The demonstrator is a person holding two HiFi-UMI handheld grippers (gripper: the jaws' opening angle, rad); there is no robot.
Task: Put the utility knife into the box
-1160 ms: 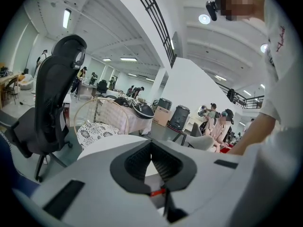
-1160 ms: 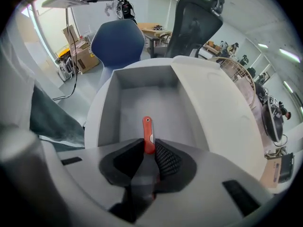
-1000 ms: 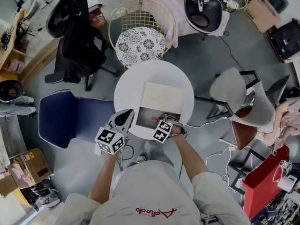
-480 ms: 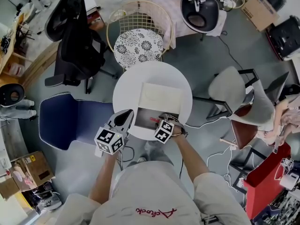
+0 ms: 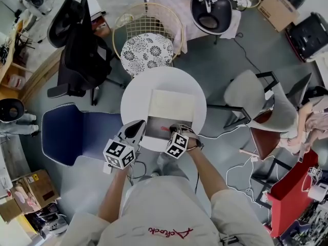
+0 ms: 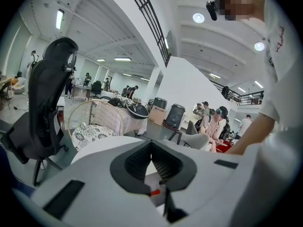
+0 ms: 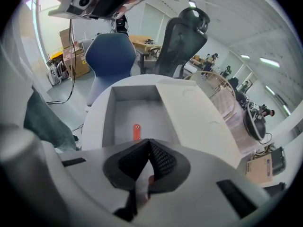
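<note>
An open grey box (image 5: 156, 128) stands on the round white table (image 5: 134, 94), its lid (image 5: 172, 105) folded back on the far side. The red utility knife (image 5: 165, 128) (image 7: 136, 131) lies flat on the box's floor. My right gripper (image 5: 180, 130) (image 7: 149, 144) hovers over the box's near edge, pointing steeply down. Its jaws have just closed and are shut with nothing between them. My left gripper (image 5: 137, 126) (image 6: 152, 143) is held at the table's near left rim beside the box, shut and empty.
Round the table stand a wire chair with a patterned cushion (image 5: 148, 47), a black office chair (image 5: 82, 45), a blue chair (image 5: 69, 132) and a grey chair (image 5: 246, 94). A person (image 5: 312, 122) sits at the right. Cables lie on the floor.
The head view has drifted a little, so the table sits slightly higher and further left. Both grippers stay by the box's near edge, and the knife stays in the box.
</note>
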